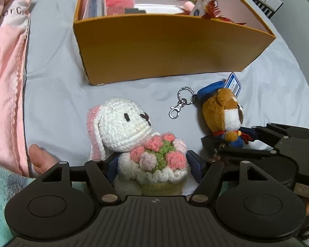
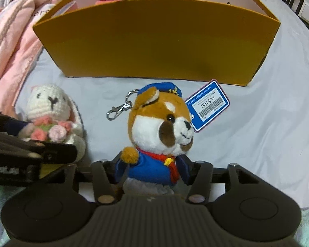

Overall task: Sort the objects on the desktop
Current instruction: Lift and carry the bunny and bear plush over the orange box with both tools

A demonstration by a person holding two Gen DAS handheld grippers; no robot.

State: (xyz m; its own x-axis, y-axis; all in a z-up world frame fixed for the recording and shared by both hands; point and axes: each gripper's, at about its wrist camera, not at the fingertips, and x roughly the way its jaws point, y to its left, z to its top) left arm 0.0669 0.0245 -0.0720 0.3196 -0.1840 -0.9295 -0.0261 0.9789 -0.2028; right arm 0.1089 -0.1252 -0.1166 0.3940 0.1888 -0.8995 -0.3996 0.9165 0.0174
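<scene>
Plush toys are what remain to be sorted, and both lie in front of the orange box [image 1: 175, 49], which sits on a pale blue sheet [image 1: 57, 103] — apparently a bed rather than a table — and already holds a pink plush, a booklet and some feathery items. Just left of the box lies a heap of pink bedding [image 1: 6, 82]. The crocheted bunny [image 1: 134, 135], with its bouquet of yarn roses, lies near the box's front wall, and the left claw [image 1: 153, 164] straddles its lower body, blue pads at either flank; whether they press in cannot be told from this view. Beside it, a little apart, the dog plush [image 2: 158, 131] in a blue cap and jacket sits between the fingers of the right claw [image 2: 152, 170], which stand at its jacket sides, seemingly not squeezing. Both toys look light, soft and compressible, so a grip across the torso should hold well, though the stuffing will give and the heads may flop. Smaller bits could snag on the box rim: the dog's price tag [image 2: 209, 105] and its metal keyring clasp [image 2: 118, 109]. Both claws point steeply down at the bed, side by side, the right one's linkage showing at the edge of the left wrist view.
</scene>
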